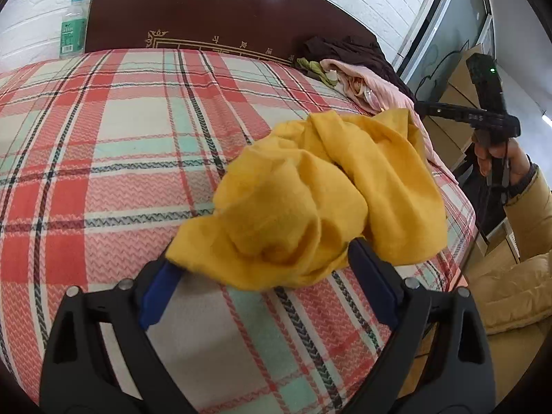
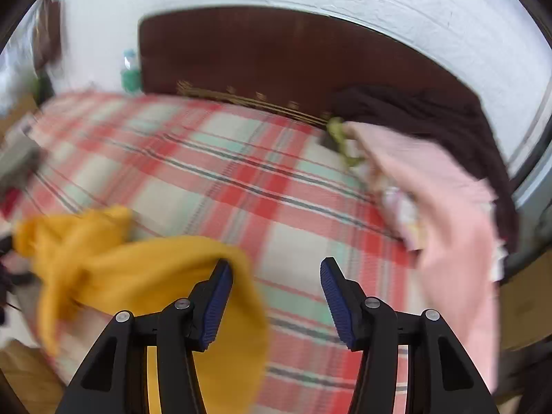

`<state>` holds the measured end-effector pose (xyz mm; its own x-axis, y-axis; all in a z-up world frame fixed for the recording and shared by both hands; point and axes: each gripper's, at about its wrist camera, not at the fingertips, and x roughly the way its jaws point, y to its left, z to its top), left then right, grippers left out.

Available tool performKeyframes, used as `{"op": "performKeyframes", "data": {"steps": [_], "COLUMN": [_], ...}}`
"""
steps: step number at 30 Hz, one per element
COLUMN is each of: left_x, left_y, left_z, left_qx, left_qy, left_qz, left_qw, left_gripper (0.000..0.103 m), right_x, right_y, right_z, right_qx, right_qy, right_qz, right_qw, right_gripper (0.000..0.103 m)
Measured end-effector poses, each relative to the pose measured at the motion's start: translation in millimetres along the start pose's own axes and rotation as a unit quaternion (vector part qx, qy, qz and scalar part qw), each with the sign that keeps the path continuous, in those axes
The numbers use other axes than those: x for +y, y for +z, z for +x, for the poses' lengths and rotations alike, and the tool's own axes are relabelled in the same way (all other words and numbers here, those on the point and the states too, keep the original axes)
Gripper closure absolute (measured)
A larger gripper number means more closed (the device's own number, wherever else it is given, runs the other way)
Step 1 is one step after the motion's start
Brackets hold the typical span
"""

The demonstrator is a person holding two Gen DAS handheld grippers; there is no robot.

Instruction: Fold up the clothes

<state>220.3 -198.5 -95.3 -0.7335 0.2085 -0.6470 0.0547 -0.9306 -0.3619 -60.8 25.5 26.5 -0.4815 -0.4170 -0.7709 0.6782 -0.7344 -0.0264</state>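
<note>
Yellow garment (image 1: 310, 189): crumpled in a heap on the plaid bedspread (image 1: 120, 138), toward 3 o'clock of the bed in the left wrist view; near edge draped between the left fingers.
Left gripper (image 1: 265, 276): jaws spread wide, blue pads (image 1: 158, 296) on either side of the yellow cloth's near hem; not pressing on it, cloth lying loose at the fingertips.
Right gripper (image 2: 274, 289): jaws apart, bare bedspread between the pads; yellow garment (image 2: 138, 276) hanging past the left finger at 9 o'clock, outside the gap, unheld. View blurred.
Right hand (image 1: 493, 151): seen at 3 o'clock in the left wrist view, wrapped around the black tool handle, beyond the bed's edge; tan padded sleeve (image 1: 531, 207) below it.
Clothes pile (image 1: 362, 72): pink, olive and dark brown pieces bunched at 1 o'clock, against the dark headboard (image 1: 224, 10).
Bottle (image 1: 73, 27): upright at 11 o'clock, beside the headboard, green label.
</note>
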Motion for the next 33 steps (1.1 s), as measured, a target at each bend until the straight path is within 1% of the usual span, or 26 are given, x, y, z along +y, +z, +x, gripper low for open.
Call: {"op": "performKeyframes", "data": {"steps": [1,2,3,4,6,8,9,10,11,12,13,14,17,20,24,25,28,31,33], "left_x": [1.3,2.6,4.2,5.7,9.1,12.8,13.9,14.5,14.9,15.4,16.0,17.2,18.0,12.4,-3.9,-8.4,-23.8,-40.6,-49.6], "left_y": [1.6,3.3,5.0,6.7,9.1,9.6,9.5,9.6,10.0,10.4,11.4,13.1,22.0,37.0,63.6,70.4,88.7,105.1,115.0], "left_z": [2.3,4.4,6.1,7.5,9.6,10.5,10.5,10.4,10.5,10.8,11.8,11.8,2.0,-13.8,-37.1,-43.0,-62.8,-88.5,-114.3], "left_qx": [0.002,0.004,0.005,0.006,0.01,0.012,0.013,0.014,0.015,0.018,0.022,0.026,0.012,-0.019,-0.065,-0.075,-0.108,-0.143,-0.171], "left_qy": [-0.001,-0.003,-0.007,-0.011,-0.019,-0.027,-0.031,-0.033,-0.033,-0.034,-0.034,-0.034,-0.052,-0.085,-0.134,-0.144,-0.152,-0.157,-0.16], "left_qz": [0.0,0.0,0.0,0.0,-0.001,-0.005,-0.009,-0.011,-0.013,-0.015,-0.019,-0.024,-0.033,-0.039,-0.03,-0.026,-0.007,0.011,0.021], "left_qw": [1.0,1.0,1.0,0.9999,0.9998,0.9995,0.9994,0.9993,0.9992,0.9992,0.999,0.9988,0.998,0.9954,0.9885,0.9864,0.9825,0.9771,0.9718], "left_gripper": [0.009,0.009,0.009,0.009,0.009,0.009,0.009,0.01,0.016,0.024,0.045,0.062,0.073,0.074,0.076,0.076,0.077,0.077,0.077], "right_x": [9.2,20.7,32.7,44.7,68.6,85.4,89.2,92.1,96.0,99.7,102.9,103.5,92.5,74.5,47.9,43.2,35.4,33.0,34.6], "right_y": [-1.7,-4.1,-6.7,-9.2,-14.2,-19.7,-22.6,-26.2,-28.1,-30.3,-29.9,-27.2,-14.2,6.3,29.2,33.4,46.0,56.8,62.3], "right_z": [-6.4,-5.6,-3.4,-1.3,3.0,21.8,34.2,44.9,51.5,55.2,57.1,52.5,16.9,-32.0,-97.7,-112.6,-154.3,-192.3,-217.5], "right_qx": [-0.012,-0.011,-0.006,-0.002,0.007,0.025,0.04,0.055,0.062,0.066,0.066,0.058,0.0,-0.066,-0.151,-0.169,-0.221,-0.266,-0.295], "right_qy": [0.042,0.081,0.118,0.156,0.231,0.225,0.234,0.251,0.264,0.267,0.263,0.255,0.229,0.202,0.178,0.175,0.158,0.162,0.159], "right_qz": [0.002,0.004,0.006,0.009,0.013,0.013,0.026,0.04,0.045,0.037,0.024,0.015,-0.011,-0.024,-0.026,-0.025,-0.029,-0.029,-0.04], "right_qw": [0.999,0.997,0.993,0.988,0.973,0.974,0.971,0.966,0.961,0.961,0.962,0.965,0.973,0.977,0.972,0.97,0.962,0.95,0.941], "right_gripper": [0.046,0.036,0.032,0.032,0.032,0.032,0.032,0.035,0.052,0.08,0.092,0.093,0.093,0.094,0.094,0.094,0.094,0.094,0.094]}}
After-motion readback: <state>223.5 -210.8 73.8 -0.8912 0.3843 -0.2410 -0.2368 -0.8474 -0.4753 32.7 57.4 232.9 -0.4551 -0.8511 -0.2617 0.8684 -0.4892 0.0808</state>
